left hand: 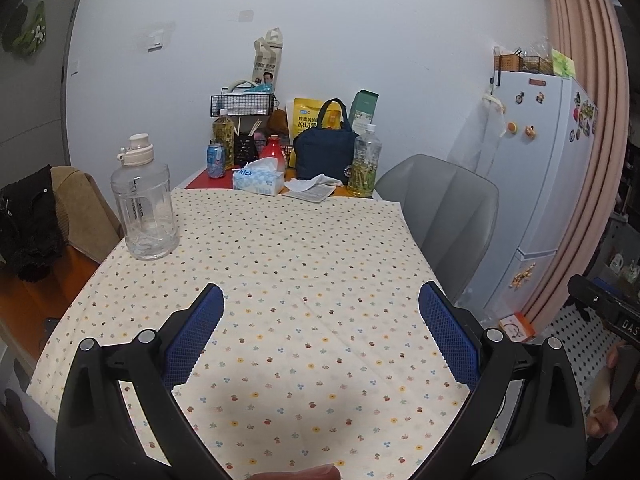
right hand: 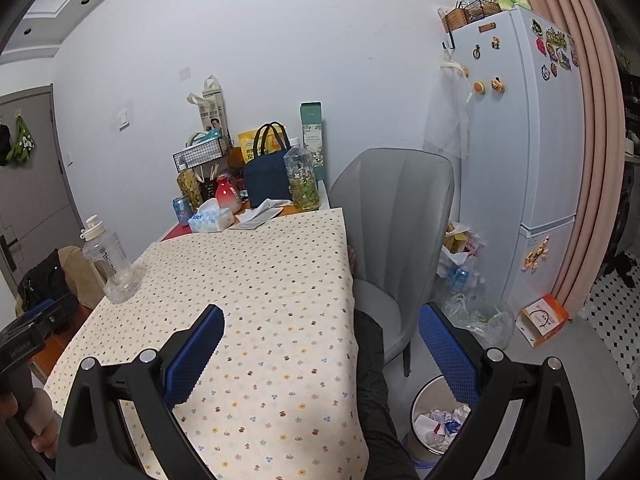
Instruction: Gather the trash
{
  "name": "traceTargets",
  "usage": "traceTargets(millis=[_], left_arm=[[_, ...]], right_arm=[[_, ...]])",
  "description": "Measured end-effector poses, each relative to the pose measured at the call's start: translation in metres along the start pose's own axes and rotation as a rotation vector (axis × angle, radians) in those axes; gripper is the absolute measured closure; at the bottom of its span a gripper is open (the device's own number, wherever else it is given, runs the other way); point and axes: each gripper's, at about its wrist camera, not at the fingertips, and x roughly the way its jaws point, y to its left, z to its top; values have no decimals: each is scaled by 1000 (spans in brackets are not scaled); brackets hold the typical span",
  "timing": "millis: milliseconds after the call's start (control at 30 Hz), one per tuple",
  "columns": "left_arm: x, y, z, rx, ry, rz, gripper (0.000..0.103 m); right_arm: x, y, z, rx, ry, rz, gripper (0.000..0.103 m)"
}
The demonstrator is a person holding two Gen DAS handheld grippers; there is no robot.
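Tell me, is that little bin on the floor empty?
No. The bin beside the table already holds crumpled white paper and wrappers, seen in the right wrist view.

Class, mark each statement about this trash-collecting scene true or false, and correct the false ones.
1. Both grippers, left gripper and right gripper, have jaws open and empty. True.
2. The large clear jug lies on its side. False: it stands upright.
3. The waste bin on the floor is empty. False: it holds crumpled trash.
4. The tissue box sits at the table's far end. True.
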Motion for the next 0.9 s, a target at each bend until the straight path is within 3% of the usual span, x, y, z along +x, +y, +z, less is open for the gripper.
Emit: traceTargets(millis=[900], left_arm=[[38, 0, -1, -19, 48, 3, 6]], right_arm=[[48, -3, -9, -6, 78, 10, 8]])
